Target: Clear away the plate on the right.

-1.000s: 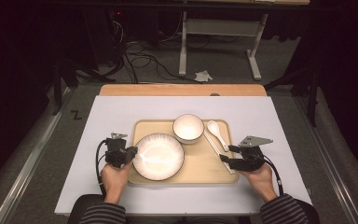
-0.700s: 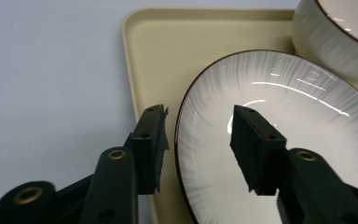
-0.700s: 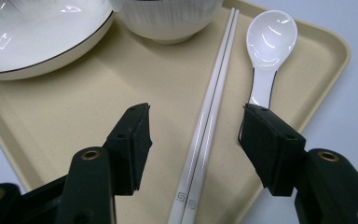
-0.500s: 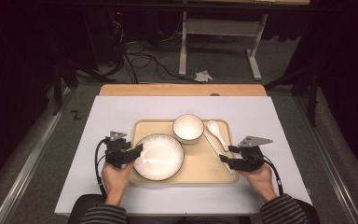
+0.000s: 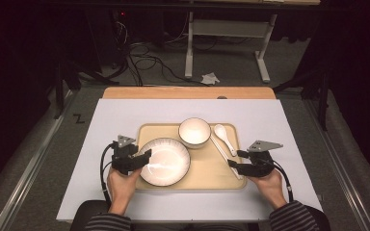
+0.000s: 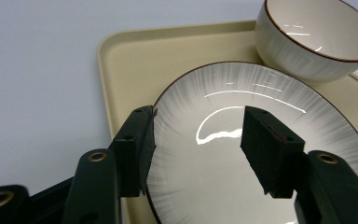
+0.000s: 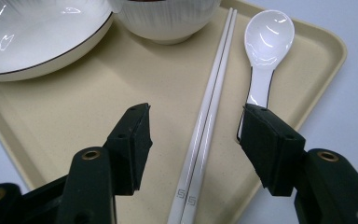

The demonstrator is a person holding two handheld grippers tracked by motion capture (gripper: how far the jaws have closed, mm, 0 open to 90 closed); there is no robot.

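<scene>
On my tan tray [image 5: 207, 168] I count one plate [image 5: 166, 161], one bowl [image 5: 194, 131], one spoon [image 5: 224, 135] and two chopsticks [image 7: 209, 116]. My left tongs [image 6: 196, 142] are spread wide around the plate's left rim, one jaw outside it and one over the plate. My right tongs [image 7: 195, 128] are spread wide too, with the chopsticks' near ends between the jaws, on the tray's right side.

White table top [image 5: 125, 120] with light wood strip along far edge; beige rectangular tray [image 5: 202, 168] lies flat near front middle, long side across table. On tray: plate, bowl, chopsticks, spoon. Rest of white surface around tray bare
</scene>
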